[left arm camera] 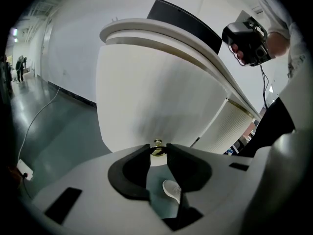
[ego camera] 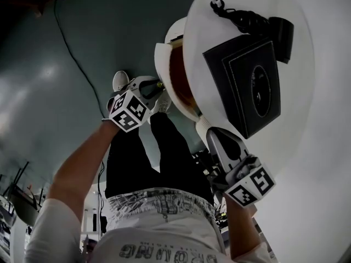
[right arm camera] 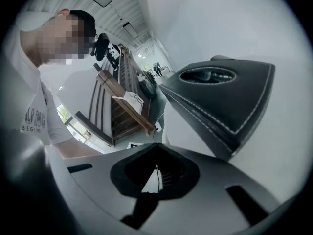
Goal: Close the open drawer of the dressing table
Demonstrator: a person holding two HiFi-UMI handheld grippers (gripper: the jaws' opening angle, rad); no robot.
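Note:
The round white dressing table [ego camera: 299, 147] fills the right of the head view. Its curved drawer [ego camera: 160, 59] stands pulled out at the table's left edge, showing a brown inside. In the left gripper view the white drawer front [left arm camera: 156, 92] is straight ahead, and my left gripper [left arm camera: 157, 151] is shut on its small brass knob [left arm camera: 157, 144]. The same left gripper [ego camera: 159, 85] shows at the drawer front in the head view. My right gripper [ego camera: 204, 126] points at the table's near rim, and in its own view the right gripper [right arm camera: 156, 147] has its tips together with nothing held.
A black leather box [ego camera: 249, 84] and smaller black items [ego camera: 252, 21] lie on the tabletop; the box [right arm camera: 225, 97] looms close in the right gripper view. A cable [ego camera: 77, 59] runs over the grey floor. My shoe [ego camera: 120, 80] is below the left gripper. Wooden furniture [right arm camera: 122, 106] stands behind.

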